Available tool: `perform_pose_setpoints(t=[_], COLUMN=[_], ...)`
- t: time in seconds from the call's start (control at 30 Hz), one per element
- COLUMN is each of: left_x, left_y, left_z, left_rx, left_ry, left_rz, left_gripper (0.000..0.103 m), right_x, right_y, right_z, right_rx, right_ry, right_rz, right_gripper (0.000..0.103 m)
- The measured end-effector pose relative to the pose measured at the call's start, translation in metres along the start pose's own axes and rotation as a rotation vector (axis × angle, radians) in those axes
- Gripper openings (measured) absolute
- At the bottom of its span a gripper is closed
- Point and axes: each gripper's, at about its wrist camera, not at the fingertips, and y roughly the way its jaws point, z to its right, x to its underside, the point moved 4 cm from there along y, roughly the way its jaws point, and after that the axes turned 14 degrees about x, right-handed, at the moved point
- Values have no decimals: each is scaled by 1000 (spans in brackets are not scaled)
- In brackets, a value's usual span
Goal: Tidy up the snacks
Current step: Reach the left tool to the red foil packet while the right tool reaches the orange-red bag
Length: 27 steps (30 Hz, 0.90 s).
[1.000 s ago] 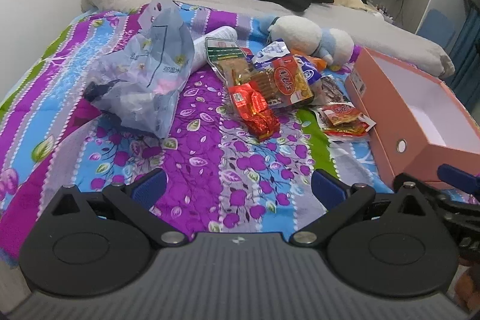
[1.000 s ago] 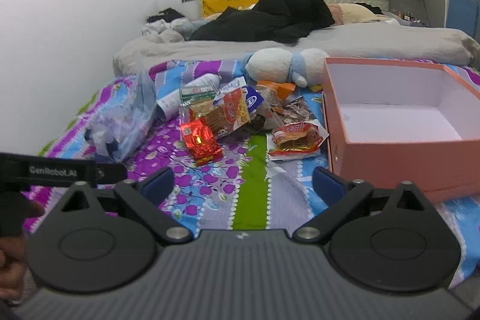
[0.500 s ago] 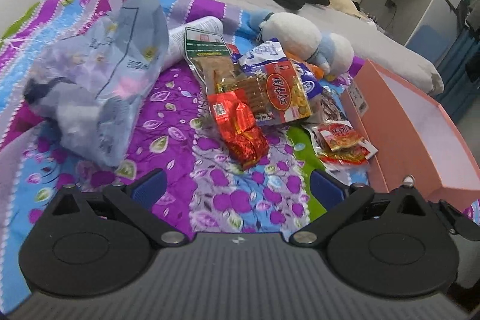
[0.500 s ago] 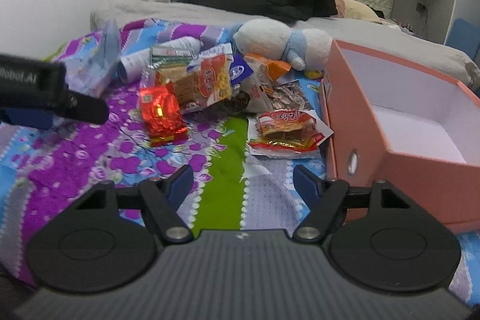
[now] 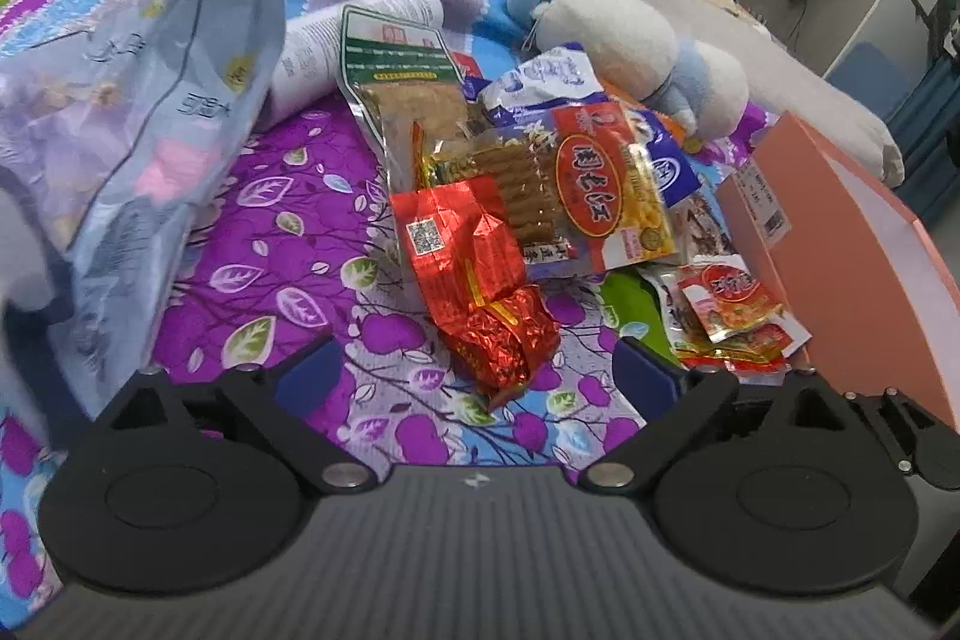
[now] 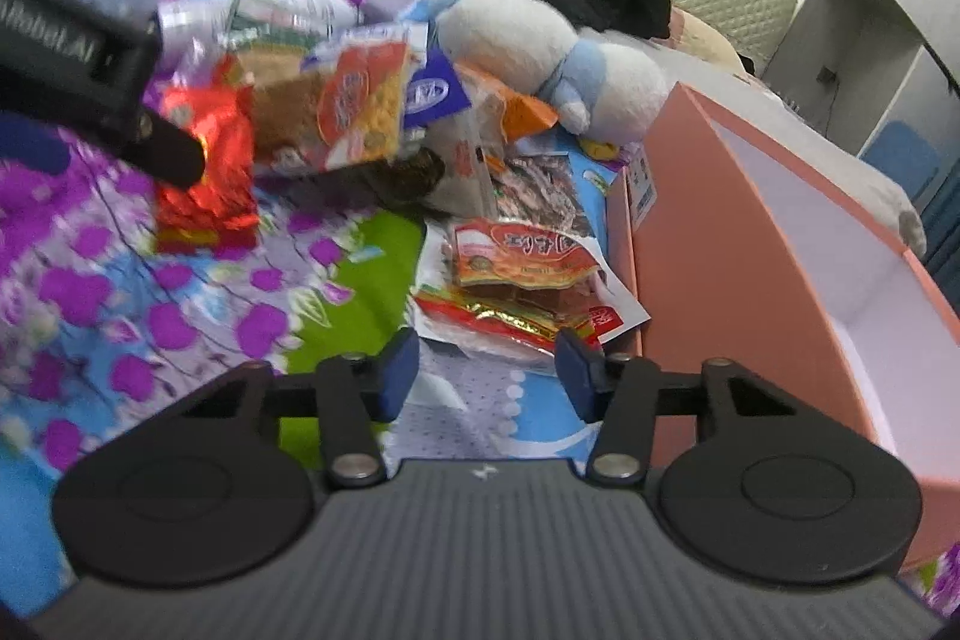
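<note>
Pink box (image 6: 750, 244) sits open-topped at my 3 o'clock, beside the heap on the quilt (image 5: 288, 232), handy as the likely bin for the snacks. I've brought the left gripper (image 5: 474, 370) over the red foil packet (image 5: 474, 274) at 12, jaws spread wide and just starting to narrow, nothing pinched. Right gripper (image 6: 489, 370) is closing, half-narrowed, toward the flat red sachets (image 6: 522, 274) at 12; pads don't press them.

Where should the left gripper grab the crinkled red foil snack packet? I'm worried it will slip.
Grip the crinkled red foil snack packet across its bunched lower end, coming from above: that end lies free on the quilt, while its top edge touches other packets.
</note>
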Motion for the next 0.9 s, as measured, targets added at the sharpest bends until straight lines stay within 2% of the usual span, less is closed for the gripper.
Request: perform_pose_setpoints(t=[0.2, 0.27, 0.33, 0.47, 0.73, 0.8, 0.9], left_x=[1, 0, -1, -4, -1, 3, 9], left_y=[20, 24, 28, 30, 23, 19, 11], left_z=[-2, -3, -5, -4, -5, -3, -1], left_rx=[-8, -13, -22, -25, 3, 10, 13], left_ry=[11, 10, 8, 17, 6, 2, 2], left_rz=[-34, -33, -30, -24, -25, -24, -19], left_gripper=[94, 93, 89, 82, 51, 47, 46], right_x=[7, 8, 8, 4, 0, 2, 4], right_y=[7, 8, 11, 14, -6, -15, -26], right_z=[-12, -14, -16, -15, -9, -8, -8], right_rx=[17, 28, 23, -8, -46, -57, -65], right_ry=[-159, -201, -230, -236, -203, -195, -190], right_rz=[19, 37, 42, 42, 65, 70, 79], right_gripper=[49, 42, 26, 14, 7, 7, 7])
